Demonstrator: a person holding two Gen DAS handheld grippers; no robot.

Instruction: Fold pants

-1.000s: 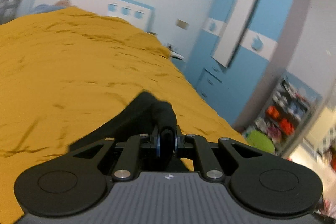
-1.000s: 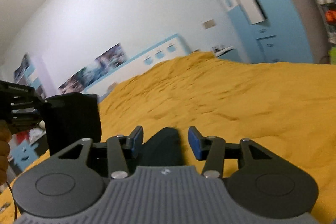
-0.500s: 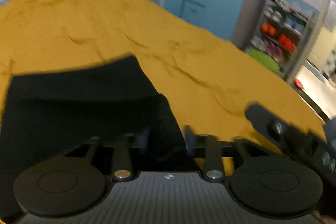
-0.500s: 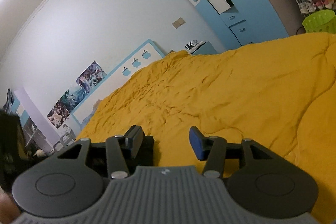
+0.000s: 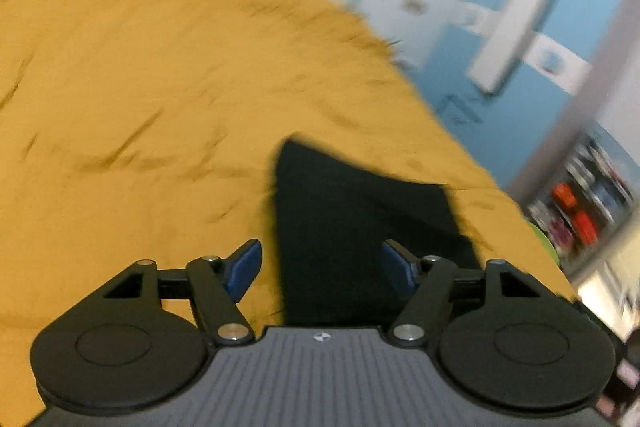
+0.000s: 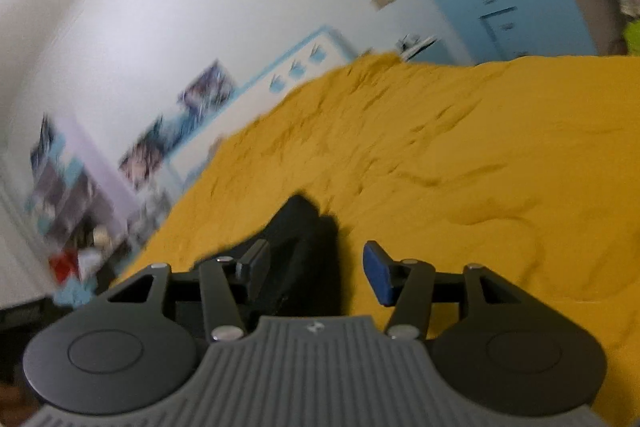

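Evidently released, the folded black cloth pants [image 5: 360,223] lay on the mustard-yellow quilted bed [image 5: 140,99]; left gripper [image 5: 320,267] fingers, just opening, and right gripper [image 6: 316,271] fingers stood apart, empty.

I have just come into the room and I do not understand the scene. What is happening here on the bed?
A person is folding black pants on a bed with a yellow cover, holding a gripper in each hand. The left gripper has just been opening; its jaws stand apart and the cloth lies between them without being pinched. The right gripper is open too, with dark cloth lying between its jaws. The pictures are blurred.
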